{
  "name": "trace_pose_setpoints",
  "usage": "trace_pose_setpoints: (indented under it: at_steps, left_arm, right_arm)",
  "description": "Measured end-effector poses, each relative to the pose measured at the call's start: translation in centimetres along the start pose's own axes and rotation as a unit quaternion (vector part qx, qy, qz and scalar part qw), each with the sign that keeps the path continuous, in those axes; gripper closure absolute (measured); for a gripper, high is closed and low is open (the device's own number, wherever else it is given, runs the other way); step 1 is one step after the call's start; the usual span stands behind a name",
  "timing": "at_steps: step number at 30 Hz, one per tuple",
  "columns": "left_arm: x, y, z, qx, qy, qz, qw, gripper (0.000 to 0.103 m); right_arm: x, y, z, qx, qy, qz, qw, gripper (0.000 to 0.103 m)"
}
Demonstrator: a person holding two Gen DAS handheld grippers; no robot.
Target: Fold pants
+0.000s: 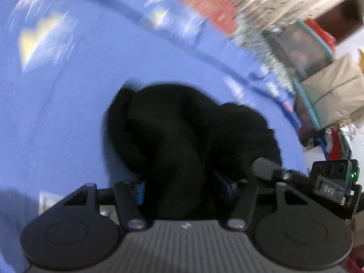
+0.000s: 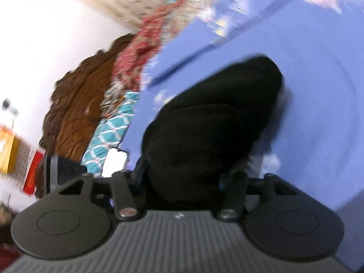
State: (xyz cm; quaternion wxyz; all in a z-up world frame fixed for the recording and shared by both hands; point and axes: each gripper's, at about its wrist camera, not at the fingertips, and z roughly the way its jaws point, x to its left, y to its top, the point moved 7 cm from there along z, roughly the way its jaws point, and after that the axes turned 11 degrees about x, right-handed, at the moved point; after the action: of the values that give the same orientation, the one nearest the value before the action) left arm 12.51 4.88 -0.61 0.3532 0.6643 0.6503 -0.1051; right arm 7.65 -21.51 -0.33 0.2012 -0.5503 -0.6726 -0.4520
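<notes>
Clearly two claws (image 1: 185,187) (image 2: 182,177) grip one black pants (image 1: 182,132) (image 2: 211,118)

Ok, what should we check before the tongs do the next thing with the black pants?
1. Left tongs hold black pants: ok, cloth between the fingers.
2. Right tongs hold pants: ok.
3. Pants spread flat: not ok, bunched in a heap.
4. Blue sheet beneath is smooth: ok.
5. Which part each grips, waistband or leg: cannot tell.
</notes>
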Motion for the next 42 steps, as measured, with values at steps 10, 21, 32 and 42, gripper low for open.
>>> trace_pose_setpoints:
  at_steps: [10, 21, 32, 42]
  left_arm:
    - [-4.5, 16.1, 2.5, -0.135, 0.08, 0.112, 0.9813, 0.047]
    - [0.6, 17.8, 12.4, -0.072, 0.162, 0.04, 0.9833, 0.036]
    - [-1.3, 11.4, 6.2, -0.063, 0.235, 0.025, 0.9698, 0.02]
    - [-3.6, -0.9, 3.1, -0.022, 0.283, 0.021, 0.9586, 0.019]
  right_arm:
    - [1.0, 15.0, -2.0, -0.14, -0.047, -0.125, 0.981, 0.054]
    - [-9.6, 15.7, 2.3, -0.101, -0.147, 0.03, 0.984, 0.03]
    - [-6.4, 8.6, -0.6, -0.114, -0.312, 0.021, 0.943, 0.017]
    - [-3.8, -4.7, -2.2, -0.063, -0.333, 0.067, 0.938, 0.013]
